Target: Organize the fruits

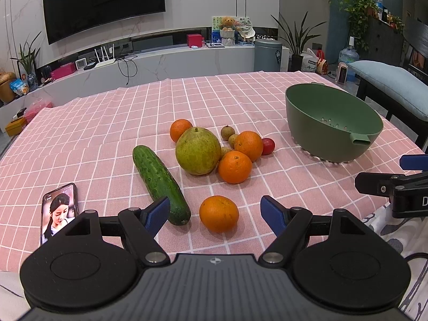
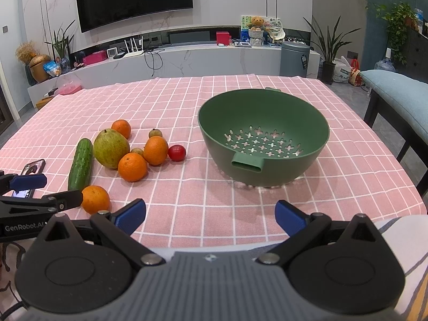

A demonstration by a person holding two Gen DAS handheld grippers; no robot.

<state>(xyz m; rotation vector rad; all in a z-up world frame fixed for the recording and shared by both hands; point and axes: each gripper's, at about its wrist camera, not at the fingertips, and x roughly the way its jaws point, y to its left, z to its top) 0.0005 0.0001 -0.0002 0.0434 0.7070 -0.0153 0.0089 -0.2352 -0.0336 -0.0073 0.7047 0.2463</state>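
Note:
On the pink checked tablecloth lie several oranges, the nearest orange (image 1: pixel 218 213) (image 2: pixel 95 199) apart from a cluster with a large green pear (image 1: pixel 198 151) (image 2: pixel 111 148), a cucumber (image 1: pixel 160 180) (image 2: pixel 81 164), a red tomato (image 1: pixel 268 146) (image 2: pixel 177 152) and small brown fruits (image 1: pixel 227 132). An empty green colander bowl (image 1: pixel 331 123) (image 2: pixel 263 136) stands to the right. My left gripper (image 1: pixel 215 210) is open, its jaws either side of the nearest orange, just before it. My right gripper (image 2: pixel 211 214) is open and empty before the bowl.
A phone (image 1: pixel 58 208) with a lit screen lies at the near left of the table. A blue cushioned bench (image 2: pixel 401 99) stands at the table's right. A TV wall and a low cabinet (image 2: pixel 187 58) lie beyond the far edge.

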